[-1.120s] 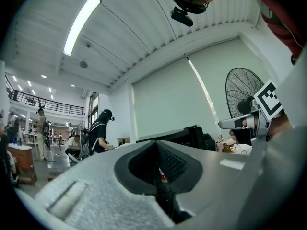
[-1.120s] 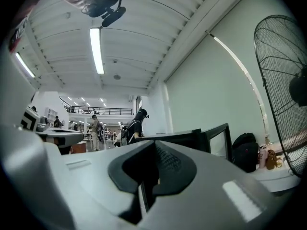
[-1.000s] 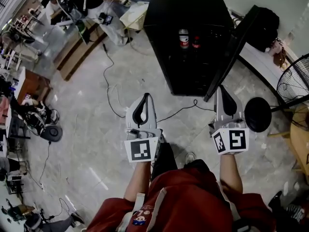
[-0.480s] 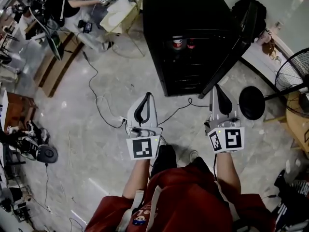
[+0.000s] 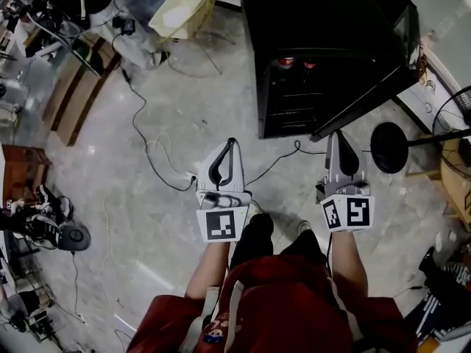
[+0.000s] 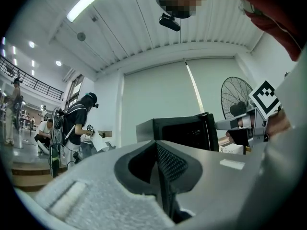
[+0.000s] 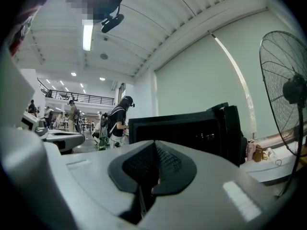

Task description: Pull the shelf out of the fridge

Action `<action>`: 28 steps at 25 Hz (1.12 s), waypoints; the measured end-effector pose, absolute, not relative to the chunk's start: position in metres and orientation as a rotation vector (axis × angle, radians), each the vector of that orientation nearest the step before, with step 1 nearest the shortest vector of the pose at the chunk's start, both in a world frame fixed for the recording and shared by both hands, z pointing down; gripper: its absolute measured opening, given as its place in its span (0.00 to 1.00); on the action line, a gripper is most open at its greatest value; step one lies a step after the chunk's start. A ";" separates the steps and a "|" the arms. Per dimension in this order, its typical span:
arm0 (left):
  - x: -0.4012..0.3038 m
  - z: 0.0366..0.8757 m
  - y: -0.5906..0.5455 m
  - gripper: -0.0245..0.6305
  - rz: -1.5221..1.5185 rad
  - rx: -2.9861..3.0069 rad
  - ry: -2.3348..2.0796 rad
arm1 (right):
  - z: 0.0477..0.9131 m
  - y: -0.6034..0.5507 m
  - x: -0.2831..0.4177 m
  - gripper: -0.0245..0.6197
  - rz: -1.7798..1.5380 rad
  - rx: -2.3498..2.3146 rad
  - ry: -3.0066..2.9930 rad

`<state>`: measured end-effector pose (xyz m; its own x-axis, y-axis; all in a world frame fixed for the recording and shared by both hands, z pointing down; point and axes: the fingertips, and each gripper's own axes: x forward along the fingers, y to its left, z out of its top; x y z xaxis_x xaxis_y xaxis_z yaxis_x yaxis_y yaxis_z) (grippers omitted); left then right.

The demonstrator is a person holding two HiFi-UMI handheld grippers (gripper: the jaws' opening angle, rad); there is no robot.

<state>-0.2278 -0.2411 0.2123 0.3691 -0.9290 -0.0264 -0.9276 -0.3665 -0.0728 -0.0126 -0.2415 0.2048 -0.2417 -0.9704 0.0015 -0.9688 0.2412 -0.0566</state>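
Okay, left gripper (image 5: 232, 141) first: jaws pressed together, nothing between the pads. Same story on the right gripper (image 5: 338, 133), fully closed and empty. I've got the two of them level and side by side, both noses aimed at the fridge (image 5: 316, 28) straight ahead. That reads to me as a lined-up approach, not a grab, because there's open floor between the tips and the cabinet and neither one is touching anything. The one door (image 5: 364, 101) hangs swung wide just ahead of the right gripper, so the cavity is exposed and the way in lies ahead of the left gripper and between the pair. Inside it's dark; the shelf (image 5: 293, 93) I'm after sits in there as faint rack lines, well ahead of both tips, and I can't count the levels reliably. Two red-topped cans (image 5: 286, 62) stand side by side on an upper level, which I'd guess matters if that rack slides. One cable (image 5: 274, 165) trails across the floor between the grippers and the fridge, and one pedestal fan (image 5: 454, 115) stands off beyond the right gripper. The jaws will need opening before any grip.
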 end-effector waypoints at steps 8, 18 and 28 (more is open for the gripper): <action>-0.236 0.277 -0.249 0.03 -0.056 -2.581 1.632 | 0.276 -0.240 -0.030 0.03 -0.159 -1.960 2.447; -0.229 0.400 -0.250 0.03 -0.148 -2.722 1.608 | 0.394 -0.229 -0.028 0.03 -0.287 -2.063 2.480; -0.190 0.527 -0.242 0.03 -0.187 -2.763 1.619 | 0.529 -0.228 -0.008 0.03 -0.358 -2.026 2.566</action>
<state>-0.1905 -0.2419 0.5270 0.4845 -0.8646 0.1335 -0.8723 -0.4890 -0.0017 -0.0082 -0.2282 0.5293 -0.2345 -0.9400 0.2478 -0.9719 0.2217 -0.0784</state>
